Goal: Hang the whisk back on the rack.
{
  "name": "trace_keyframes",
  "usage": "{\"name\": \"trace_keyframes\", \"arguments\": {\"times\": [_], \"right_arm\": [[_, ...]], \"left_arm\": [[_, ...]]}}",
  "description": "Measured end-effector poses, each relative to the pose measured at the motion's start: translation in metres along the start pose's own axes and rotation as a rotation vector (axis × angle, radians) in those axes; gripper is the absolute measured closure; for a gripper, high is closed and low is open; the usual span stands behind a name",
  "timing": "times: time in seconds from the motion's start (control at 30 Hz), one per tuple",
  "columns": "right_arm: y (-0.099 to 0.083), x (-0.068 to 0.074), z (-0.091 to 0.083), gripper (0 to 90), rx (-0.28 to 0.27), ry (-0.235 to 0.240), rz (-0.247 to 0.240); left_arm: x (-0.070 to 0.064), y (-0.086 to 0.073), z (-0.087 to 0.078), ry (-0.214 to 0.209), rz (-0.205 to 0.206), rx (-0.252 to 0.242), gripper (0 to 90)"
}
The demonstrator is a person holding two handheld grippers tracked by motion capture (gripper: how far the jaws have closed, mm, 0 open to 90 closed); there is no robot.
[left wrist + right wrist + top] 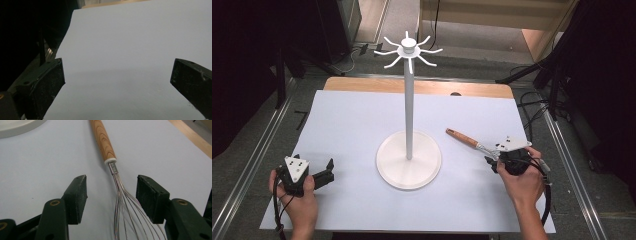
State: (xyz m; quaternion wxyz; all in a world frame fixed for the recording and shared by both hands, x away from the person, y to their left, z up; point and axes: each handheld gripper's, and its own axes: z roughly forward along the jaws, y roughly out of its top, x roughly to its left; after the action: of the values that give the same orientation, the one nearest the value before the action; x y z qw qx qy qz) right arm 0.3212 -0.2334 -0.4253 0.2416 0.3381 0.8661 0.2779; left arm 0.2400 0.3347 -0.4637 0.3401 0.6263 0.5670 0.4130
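A whisk with a wooden handle point(463, 137) lies on the white table sheet at the right, handle pointing toward the stand. In the right gripper view its handle point(103, 138) runs up and away while the wire loops point(126, 205) lie between the two jaws, untouched. My right gripper point(493, 161) is open around the wire end. My left gripper point(328, 172) rests open at the near left with nothing between its jaws; in the left gripper view the left gripper point(117, 75) faces bare sheet.
A tall white hook stand point(409, 95) rises from a round base point(388, 170) in the middle of the table, with radial hooks point(408, 50) at its top. The stand's base edge point(17, 127) shows near the right gripper. Black stands flank the table.
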Motion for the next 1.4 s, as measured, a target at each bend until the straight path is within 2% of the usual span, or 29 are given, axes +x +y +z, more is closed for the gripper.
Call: {"name": "trace_keyframes", "arguments": {"times": [0.2,0.43,0.67,0.8,0.9,1.03,1.2,1.4], "right_arm": [[0.01,-0.003,0.01,47.2,0.073,0.029,-0.043],[0.023,-0.007,0.018,47.2,0.121,0.058,-0.067],[0.031,-0.009,0.032,48.1,0.207,0.082,-0.101],[0.035,-0.012,0.038,49.9,0.238,0.092,-0.113],[0.04,-0.015,0.041,53.9,0.255,0.133,-0.122],[0.049,-0.017,0.045,55.0,0.306,0.156,-0.152],[0.057,-0.02,0.055,56.0,0.366,0.181,-0.168],[0.064,-0.024,0.065,57.9,0.382,0.203,-0.165]], "left_arm": [[0.0,0.0,0.0,-0.004,-0.002,0.001,0.0],[0.0,0.0,0.0,-0.004,-0.005,0.004,0.0],[0.0,0.0,0.0,-0.004,0.002,0.004,0.0],[0.0,0.0,0.0,-0.003,0.002,0.003,0.0],[0.0,0.0,0.0,-0.004,-0.001,-0.001,0.0],[0.0,0.0,0.0,-0.003,0.0,0.002,0.0],[0.0,0.0,0.0,-0.005,-0.001,-0.001,0.0],[0.0,0.0,0.0,-0.005,-0.003,0.001,0.0]]}}
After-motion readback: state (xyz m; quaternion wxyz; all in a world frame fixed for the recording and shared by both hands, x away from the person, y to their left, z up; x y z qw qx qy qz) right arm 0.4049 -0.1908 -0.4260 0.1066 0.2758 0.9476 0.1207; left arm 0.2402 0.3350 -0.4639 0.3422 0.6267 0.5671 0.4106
